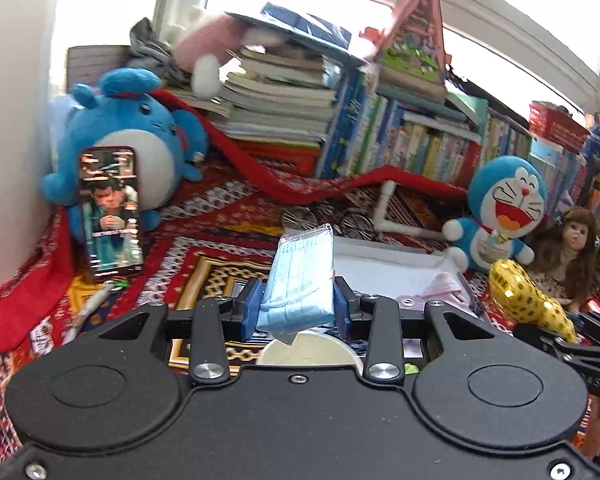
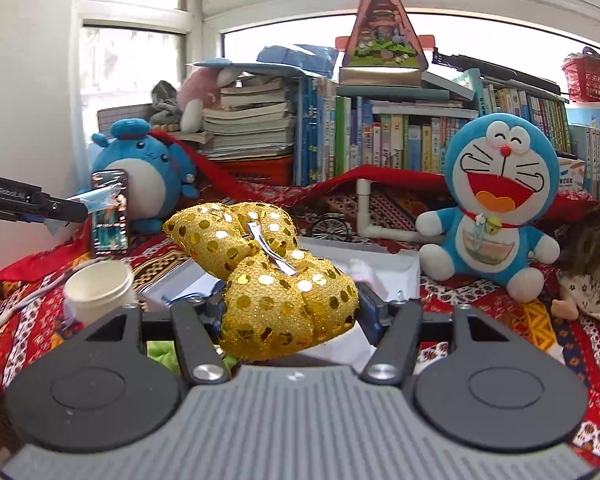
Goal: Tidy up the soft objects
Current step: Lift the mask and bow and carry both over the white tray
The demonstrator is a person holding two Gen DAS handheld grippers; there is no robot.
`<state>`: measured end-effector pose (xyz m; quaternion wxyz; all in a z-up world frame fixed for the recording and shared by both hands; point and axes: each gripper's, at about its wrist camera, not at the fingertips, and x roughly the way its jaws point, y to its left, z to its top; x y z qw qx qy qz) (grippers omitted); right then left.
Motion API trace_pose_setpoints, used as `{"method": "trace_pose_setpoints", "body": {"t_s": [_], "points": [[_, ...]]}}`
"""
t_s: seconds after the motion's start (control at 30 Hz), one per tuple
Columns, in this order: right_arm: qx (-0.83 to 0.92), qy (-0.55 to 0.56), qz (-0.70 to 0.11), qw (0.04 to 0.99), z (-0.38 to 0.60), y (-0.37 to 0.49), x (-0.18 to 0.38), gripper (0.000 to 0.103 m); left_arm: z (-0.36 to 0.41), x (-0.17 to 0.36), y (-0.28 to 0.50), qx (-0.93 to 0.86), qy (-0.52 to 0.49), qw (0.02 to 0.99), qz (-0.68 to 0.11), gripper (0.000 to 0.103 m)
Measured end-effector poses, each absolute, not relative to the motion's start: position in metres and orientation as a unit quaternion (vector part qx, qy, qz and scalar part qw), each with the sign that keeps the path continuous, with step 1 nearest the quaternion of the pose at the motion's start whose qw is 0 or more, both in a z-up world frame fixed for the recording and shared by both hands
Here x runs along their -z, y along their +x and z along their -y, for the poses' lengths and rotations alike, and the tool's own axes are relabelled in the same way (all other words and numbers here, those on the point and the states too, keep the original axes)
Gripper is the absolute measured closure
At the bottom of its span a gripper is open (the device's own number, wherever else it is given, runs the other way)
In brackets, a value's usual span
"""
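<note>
**Both grippers loaded above the white tray**

Nearest the left wrist camera, the left gripper (image 1: 296, 312) is seen clamped on a pack of blue face masks (image 1: 300, 276) — both blue pads are pressed against the pack's sides, and the pack is held tilted, its far end raised over the white tray (image 1: 384, 256). Below the pack, on the near side of the tray, the rim of a paper cup (image 1: 308, 350) is partly visible.

In the right wrist view, the right gripper (image 2: 290, 312) is closed on a gold sequined bow (image 2: 260, 264); one lobe is pinched between the pads, the rest projects up and to the left, in front of the tray (image 2: 384, 258). A silver clip is fixed across the bow's middle.

Landmark: the white tray, lying on the red patterned cloth (image 1: 228, 220).
- Right of the tray, just beside it: blue cat plush (image 2: 496, 196), seated upright.
- Further right: a doll (image 1: 572, 252) with brown hair.
- Left of the tray, well apart: a round blue plush (image 1: 128, 140), with a lit phone (image 1: 112, 212) propped upright against it.
- Behind the tray: books (image 2: 380, 140), stacked and shelved.
</note>
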<state>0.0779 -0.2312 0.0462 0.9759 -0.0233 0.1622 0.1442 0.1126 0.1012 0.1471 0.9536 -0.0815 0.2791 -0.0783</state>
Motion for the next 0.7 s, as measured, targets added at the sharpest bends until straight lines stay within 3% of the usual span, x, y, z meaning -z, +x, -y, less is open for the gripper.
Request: {"method": "trace_pose_setpoints", "body": {"t_s": [0.3,0.7], "points": [[-0.05,-0.004,-0.225,0.973,0.252,0.129,-0.053,0.038,-0.065,-0.155,0.177,0.099,-0.072,0.932,-0.342,0.068],[0.001,0.066,-0.32,0.945,0.273,0.183,-0.036,0.038,-0.024,-0.126,0.25,0.061,-0.074,0.891,-0.444,0.068]]}}
